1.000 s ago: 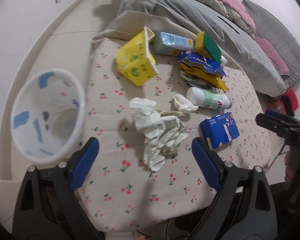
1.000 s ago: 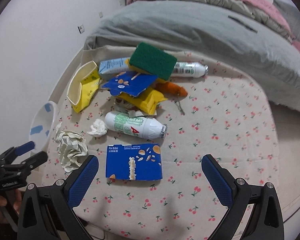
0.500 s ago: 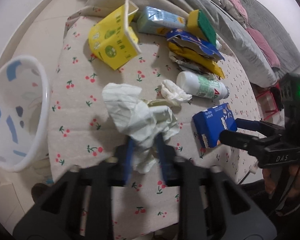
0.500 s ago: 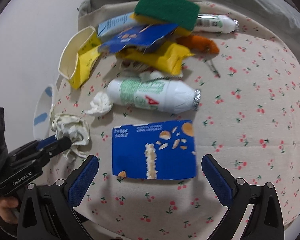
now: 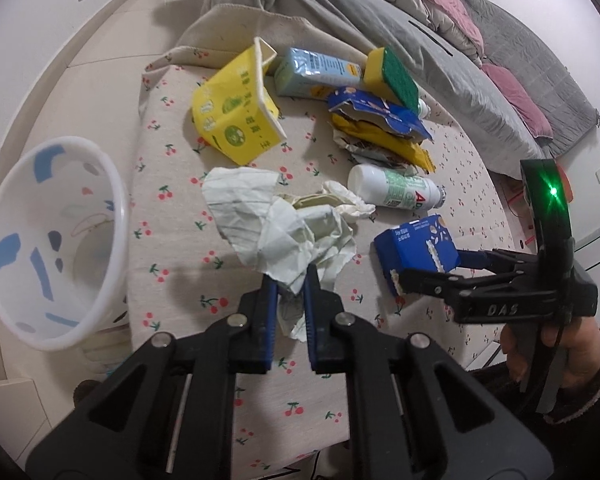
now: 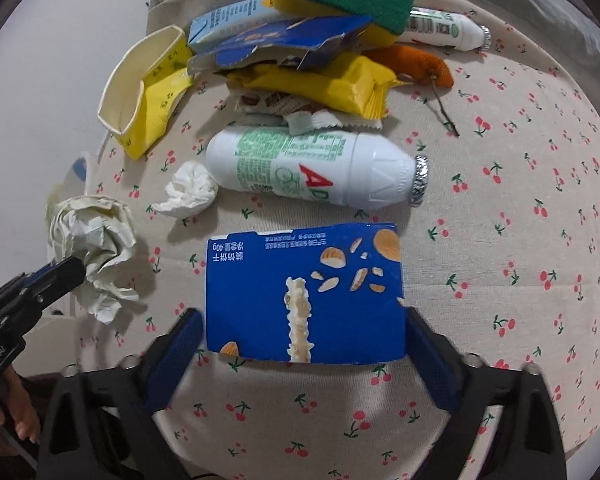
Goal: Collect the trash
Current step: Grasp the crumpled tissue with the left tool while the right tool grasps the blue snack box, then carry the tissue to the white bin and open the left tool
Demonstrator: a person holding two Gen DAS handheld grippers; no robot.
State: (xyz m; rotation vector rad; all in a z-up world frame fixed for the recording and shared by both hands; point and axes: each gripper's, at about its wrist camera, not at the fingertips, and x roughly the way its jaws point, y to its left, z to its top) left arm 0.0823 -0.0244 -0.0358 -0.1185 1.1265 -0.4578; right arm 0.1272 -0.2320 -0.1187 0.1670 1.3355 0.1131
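2 grippers angled down, left gripper pinching crumpled paper (right gripper closing).

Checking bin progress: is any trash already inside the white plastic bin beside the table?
No. The white plastic bin shows only its printed blue and grey shapes inside, with no trash in it.

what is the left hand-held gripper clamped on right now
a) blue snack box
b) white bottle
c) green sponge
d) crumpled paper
d: in the left wrist view the left hand-held gripper has its blue pads pinched on the lower edge of the crumpled paper, while the blue snack box sits apart to the right.
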